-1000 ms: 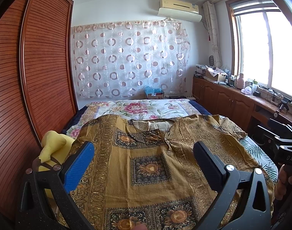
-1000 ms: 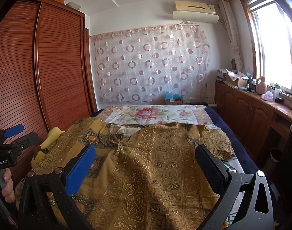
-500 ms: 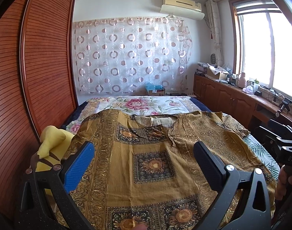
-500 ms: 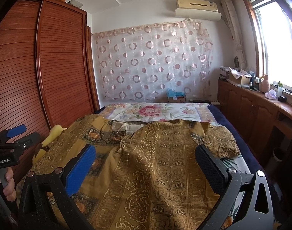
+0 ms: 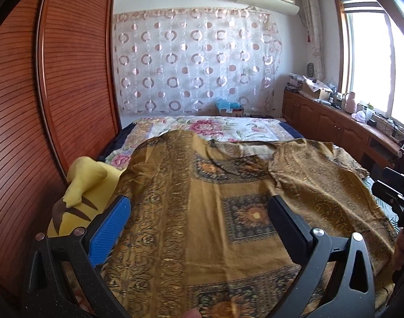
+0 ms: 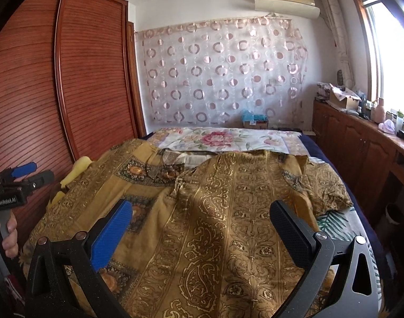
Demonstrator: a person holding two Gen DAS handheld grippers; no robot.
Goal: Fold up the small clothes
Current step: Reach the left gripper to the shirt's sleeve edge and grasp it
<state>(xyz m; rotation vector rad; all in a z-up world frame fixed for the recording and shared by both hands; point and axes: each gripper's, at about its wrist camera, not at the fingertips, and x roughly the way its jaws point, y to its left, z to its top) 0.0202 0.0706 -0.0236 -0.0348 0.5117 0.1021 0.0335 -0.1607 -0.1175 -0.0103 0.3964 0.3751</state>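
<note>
Left gripper [image 5: 199, 220] held above the near part of the bed, jaws released and wide apart, nothing between the pads. Right gripper [image 6: 200, 225] likewise spread, empty, over the near right portion. Left gripper also seen at the left edge of the right wrist view, gripped by a hand [image 6: 9, 234]. Golden-brown patterned garment [image 5: 202, 212] spread over the near half of the bed [image 6: 332, 217], reaching both side edges, right part creased and folded over. Yellow plush toy [image 5: 82, 185] at the left edge, partly under the garment. Floral quilt [image 6: 218, 137] across the far end. Circle-patterned curtain [image 5: 191, 61] on the wall beyond.
</note>
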